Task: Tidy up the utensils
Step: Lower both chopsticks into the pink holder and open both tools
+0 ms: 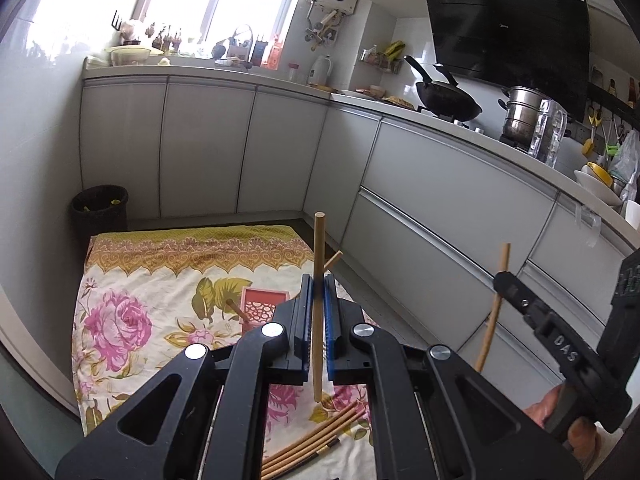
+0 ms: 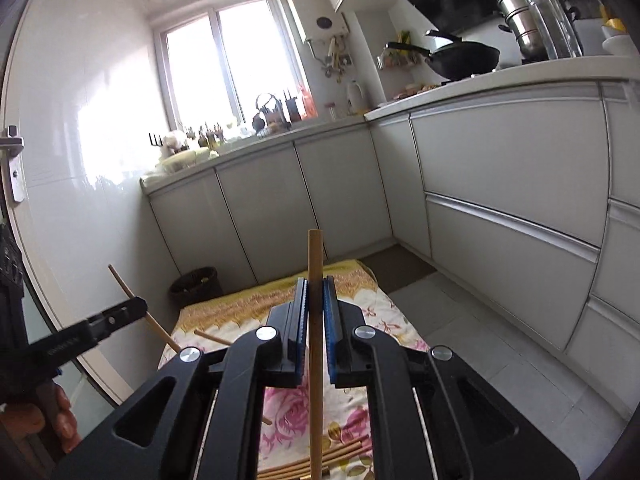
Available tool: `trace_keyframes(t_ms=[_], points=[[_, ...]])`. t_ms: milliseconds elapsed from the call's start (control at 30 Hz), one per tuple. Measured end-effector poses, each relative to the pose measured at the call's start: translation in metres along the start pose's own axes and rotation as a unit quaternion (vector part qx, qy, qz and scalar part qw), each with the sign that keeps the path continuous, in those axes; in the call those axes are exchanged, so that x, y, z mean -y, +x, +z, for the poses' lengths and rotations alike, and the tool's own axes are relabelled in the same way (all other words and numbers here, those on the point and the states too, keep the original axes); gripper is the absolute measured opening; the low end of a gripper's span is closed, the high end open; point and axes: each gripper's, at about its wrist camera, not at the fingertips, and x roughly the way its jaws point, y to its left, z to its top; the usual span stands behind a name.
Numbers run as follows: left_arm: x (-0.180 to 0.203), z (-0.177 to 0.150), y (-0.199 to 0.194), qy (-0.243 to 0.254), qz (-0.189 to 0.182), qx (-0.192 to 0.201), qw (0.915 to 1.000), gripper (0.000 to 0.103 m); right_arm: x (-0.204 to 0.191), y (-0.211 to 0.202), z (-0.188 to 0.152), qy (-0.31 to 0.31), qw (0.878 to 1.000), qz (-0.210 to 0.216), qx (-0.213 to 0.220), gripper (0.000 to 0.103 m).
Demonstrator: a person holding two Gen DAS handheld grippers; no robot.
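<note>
In the left wrist view my left gripper (image 1: pixel 318 279) is shut on a pale wooden chopstick (image 1: pixel 319 240) that stands nearly upright between the blue pads. At the right edge, my right gripper (image 1: pixel 502 280) is shut on a second chopstick (image 1: pixel 492 320), held in a person's hand. In the right wrist view the right gripper (image 2: pixel 315 280) pinches its upright chopstick (image 2: pixel 315 256). The left gripper (image 2: pixel 138 305) with its slanted chopstick (image 2: pixel 124 284) shows at the left. Several loose chopsticks (image 1: pixel 312 444) lie on a floral cloth (image 1: pixel 132 320) below both grippers. A red patterned holder (image 1: pixel 264 300) on the cloth has sticks poking out.
The cloth (image 2: pixel 360 304) is spread on the kitchen floor between grey cabinets (image 1: pixel 440 200). A dark waste bin (image 1: pixel 100 212) stands in the far corner beyond the cloth. A wok (image 1: pixel 448 100) and a steel pot (image 1: pixel 520 116) sit on the counter above. Bare floor tiles (image 2: pixel 480 360) lie right of the cloth.
</note>
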Motion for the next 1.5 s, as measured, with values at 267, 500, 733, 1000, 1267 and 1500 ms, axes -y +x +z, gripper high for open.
trace_keyframes(t_ms=[267,500,733,1000,1267,1500], points=[[-0.003,0.034,0.039,0.019,0.074,0.066,0.9949,0.004,0.004,0.013,0.020,0.032,0.998,0.022,0.053,0.008],[-0.013,0.040,0.098,0.033,0.117,0.071,0.9900,0.004,0.004,0.030,0.018,0.027,0.997,0.033,0.063,0.008],[-0.033,0.016,0.141,0.023,0.132,0.010,0.9910,0.029,0.002,0.053,0.012,0.027,0.997,0.040,0.059,0.008],[-0.045,0.019,0.053,-0.027,0.128,0.097,0.9867,0.069,-0.018,0.077,0.019,0.019,0.995,0.041,0.093,0.008],[-0.076,0.015,-0.022,-0.095,0.131,0.132,0.9781,0.073,-0.052,0.133,0.025,0.008,0.989,0.014,0.144,0.008],[-0.097,0.014,-0.031,-0.108,0.139,0.137,0.9749,0.073,-0.071,0.188,0.000,-0.048,0.987,-0.016,0.151,0.008]])
